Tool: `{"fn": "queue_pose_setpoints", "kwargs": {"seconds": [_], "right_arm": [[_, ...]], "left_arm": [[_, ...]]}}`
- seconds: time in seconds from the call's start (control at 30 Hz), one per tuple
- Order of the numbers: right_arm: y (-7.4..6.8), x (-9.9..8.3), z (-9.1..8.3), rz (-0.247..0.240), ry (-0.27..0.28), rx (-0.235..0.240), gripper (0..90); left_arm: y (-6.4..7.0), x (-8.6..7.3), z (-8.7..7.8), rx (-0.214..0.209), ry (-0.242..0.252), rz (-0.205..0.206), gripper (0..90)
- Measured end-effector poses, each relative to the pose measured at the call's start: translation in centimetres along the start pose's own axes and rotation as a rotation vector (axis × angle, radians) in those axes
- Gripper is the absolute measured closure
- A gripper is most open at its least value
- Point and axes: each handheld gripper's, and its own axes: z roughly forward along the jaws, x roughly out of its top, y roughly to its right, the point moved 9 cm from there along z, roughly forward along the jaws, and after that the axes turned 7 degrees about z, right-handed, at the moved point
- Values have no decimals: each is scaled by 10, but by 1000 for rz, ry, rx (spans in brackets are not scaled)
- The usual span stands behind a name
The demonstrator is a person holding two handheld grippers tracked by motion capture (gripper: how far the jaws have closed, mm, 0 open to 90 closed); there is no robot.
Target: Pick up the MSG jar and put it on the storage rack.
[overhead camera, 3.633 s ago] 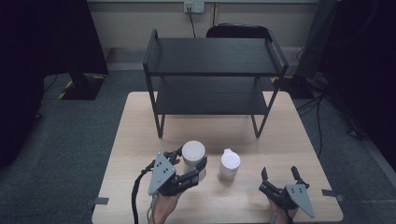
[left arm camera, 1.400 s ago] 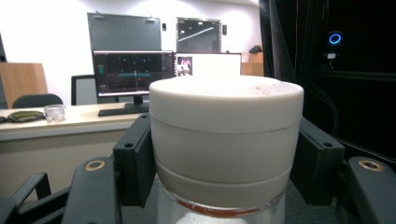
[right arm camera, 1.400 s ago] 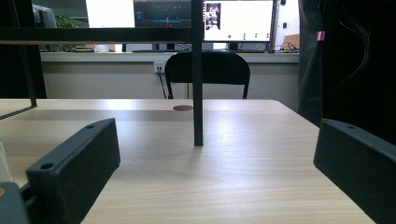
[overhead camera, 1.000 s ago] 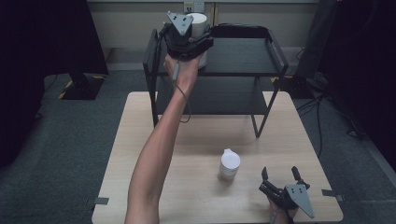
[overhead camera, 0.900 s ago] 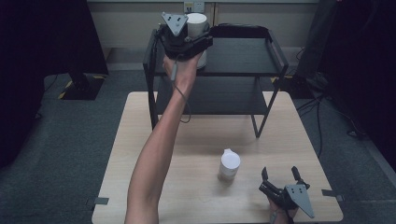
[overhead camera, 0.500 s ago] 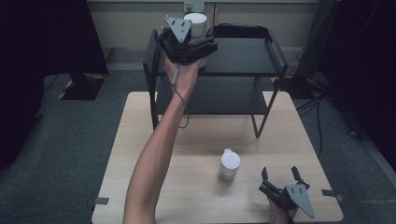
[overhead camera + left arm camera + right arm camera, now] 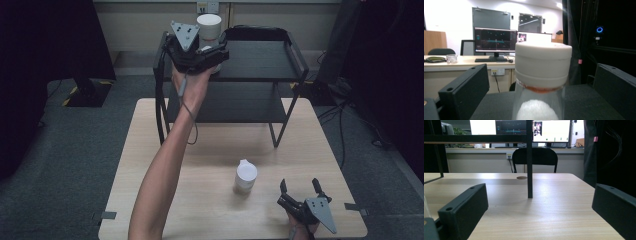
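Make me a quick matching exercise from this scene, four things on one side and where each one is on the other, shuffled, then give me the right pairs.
Things:
1. white-lidded jar
2. spouted white-lidded jar
3. left gripper
4. right gripper

Places:
A. low at the near right corner of the table
B. standing on the table in front of the rack
C. raised at the rack's top shelf, jaws either side of a jar
D. at the rack's top shelf, between open jaws

Pairs: 1-D, 2-B, 3-C, 4-A
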Motion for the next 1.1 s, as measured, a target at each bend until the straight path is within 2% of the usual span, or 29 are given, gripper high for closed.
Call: {"fn": "queue_pose_setpoints", "kwargs": {"seconds": [0.13,0.33,0.57,0.67,0.73,0.93,1.1], "right_arm": [[0,0,0,0,0,0,0],[0,0,0,0,1,-1,0],[0,0,0,-1,1,-1,0],[0,0,0,-1,1,-1,0],[0,0,0,-1,1,-1,0],[0,0,0,-1,1,-3,0],[0,0,0,-1,1,-4,0]], "left_arm": [[-1,-1,-10,9,3,18,0],[-2,-5,-32,11,24,19,0],[-4,-12,-60,-21,41,12,0],[-2,-17,-73,-14,55,30,0],[-1,-20,-81,-22,45,34,0],[5,-38,-107,-36,49,11,0],[6,-61,-129,-43,41,-9,0]]}}
